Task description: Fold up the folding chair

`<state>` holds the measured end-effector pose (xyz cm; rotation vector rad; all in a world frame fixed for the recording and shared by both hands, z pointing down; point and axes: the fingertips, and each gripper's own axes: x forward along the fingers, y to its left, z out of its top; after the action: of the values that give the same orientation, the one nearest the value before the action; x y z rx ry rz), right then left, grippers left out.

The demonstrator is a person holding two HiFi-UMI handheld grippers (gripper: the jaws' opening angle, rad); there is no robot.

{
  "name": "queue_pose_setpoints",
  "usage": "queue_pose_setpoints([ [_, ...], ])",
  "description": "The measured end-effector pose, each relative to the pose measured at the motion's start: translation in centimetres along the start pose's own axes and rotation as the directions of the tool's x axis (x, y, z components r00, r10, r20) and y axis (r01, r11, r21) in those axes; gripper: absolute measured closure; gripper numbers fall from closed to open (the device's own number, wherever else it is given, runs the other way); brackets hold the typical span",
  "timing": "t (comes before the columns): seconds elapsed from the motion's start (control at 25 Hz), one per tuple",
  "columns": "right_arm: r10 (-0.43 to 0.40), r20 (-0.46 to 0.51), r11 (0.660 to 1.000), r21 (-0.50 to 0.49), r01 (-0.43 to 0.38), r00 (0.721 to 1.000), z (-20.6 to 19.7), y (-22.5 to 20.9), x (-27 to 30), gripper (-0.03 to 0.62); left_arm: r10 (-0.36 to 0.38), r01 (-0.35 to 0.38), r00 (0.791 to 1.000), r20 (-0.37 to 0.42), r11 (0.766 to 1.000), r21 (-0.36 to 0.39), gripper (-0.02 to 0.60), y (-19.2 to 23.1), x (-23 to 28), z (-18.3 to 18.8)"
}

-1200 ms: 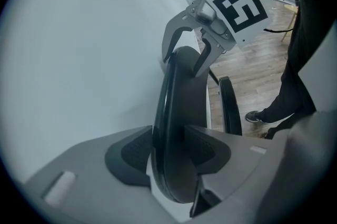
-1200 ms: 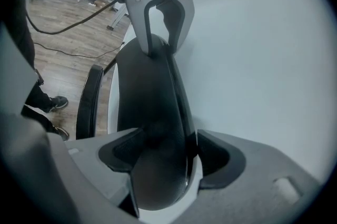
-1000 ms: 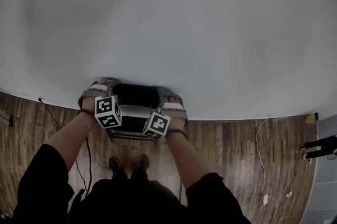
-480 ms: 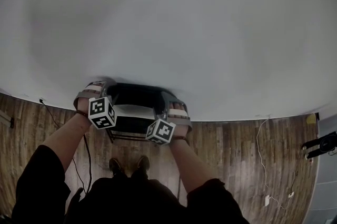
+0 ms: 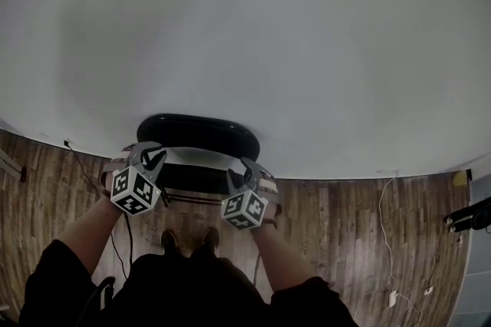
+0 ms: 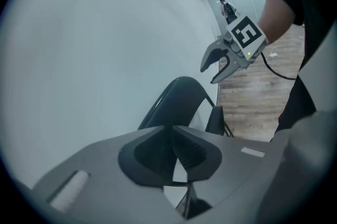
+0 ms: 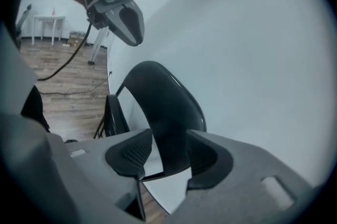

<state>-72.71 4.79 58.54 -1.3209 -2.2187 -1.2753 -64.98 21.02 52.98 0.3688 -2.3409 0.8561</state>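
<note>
Starting at the far left, a thin black cable (image 5: 83, 164) trails from the foot of the white wall (image 5: 276, 34) across the wooden floor (image 5: 337, 214). Next comes the left tongs (image 5: 149, 159), held low in front of the person with its marker cube facing the head camera. Its jaws have just been closing and now stand all but together, tips meeting, with nothing between them – only wall and chair show beyond.

In the middle, the black folding chair (image 5: 198, 135) stands on the floor close against the wall, between the two tongs and just ahead of the person's shoes (image 5: 170, 241). Its curved backrest (image 7: 158, 104) rises above both tongs. In the right gripper view the seat (image 7: 112, 115) looks upright and edge-on beside the frame, though I cannot tell whether it lies fully flat.

To the right, the right tongs (image 5: 242, 176) hovers near the chair's right edge. Its jaws have also just been closing, yet a clear gap remains – the backrest is seen through it, farther off, and the pads press on nothing.

Farther right, a white cable (image 5: 378, 210) lies on the boards.
</note>
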Motion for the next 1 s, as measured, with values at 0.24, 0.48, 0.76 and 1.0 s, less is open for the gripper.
queue_pose_setpoints([
  [0.24,0.125,0.07,0.967,0.213,-0.137,0.99,0.4,7.3,-6.2,0.452,-0.037,0.055,0.991,0.132,0.989,-0.134,0.58,-6.5,-6.6,-0.2],
  [0.48,0.063,0.262,0.887,0.427,-0.174,0.963,5.2,12.5,-14.6,0.58,-0.013,0.149,0.93,0.367,0.928,-0.343,0.58,-10.1,-14.6,-0.3],
  [0.76,-0.077,0.449,0.844,0.504,-0.181,0.89,11.7,14.7,-23.5,0.592,-0.045,0.286,0.805,0.591,0.903,-0.322,0.58,-12.4,-23.0,2.4],
  [1.0,-0.051,0.529,0.876,0.431,-0.216,0.847,13.3,15.5,-26.5,0.592,-0.093,0.364,0.759,0.644,0.881,-0.302,0.58,-16.0,-25.9,4.7],
])
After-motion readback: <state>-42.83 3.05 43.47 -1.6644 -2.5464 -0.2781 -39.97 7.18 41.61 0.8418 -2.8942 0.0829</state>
